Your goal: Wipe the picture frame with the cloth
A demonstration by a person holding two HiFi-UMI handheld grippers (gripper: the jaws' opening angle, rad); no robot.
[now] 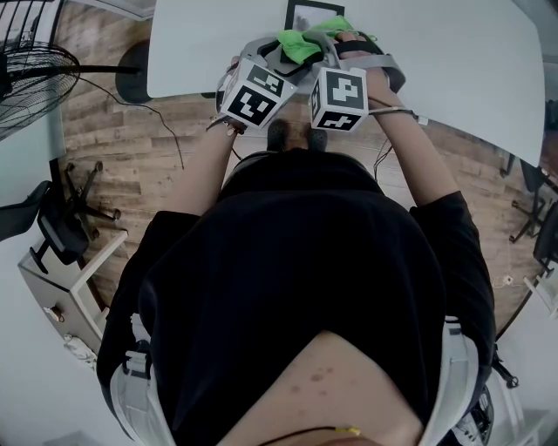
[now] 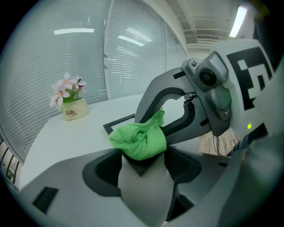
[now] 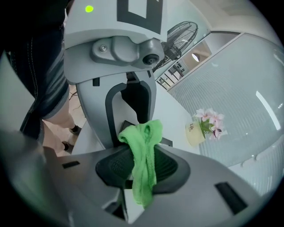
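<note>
Green cloth, which we judge soft and light, best held by a fold, hangs just above the picture frame on the surface, pinched by the fingers of both left gripper and right gripper.

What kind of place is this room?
Probably an office or meeting room: there is a large white table, a glass wall with blinds, a black office chair and a standing fan.
</note>
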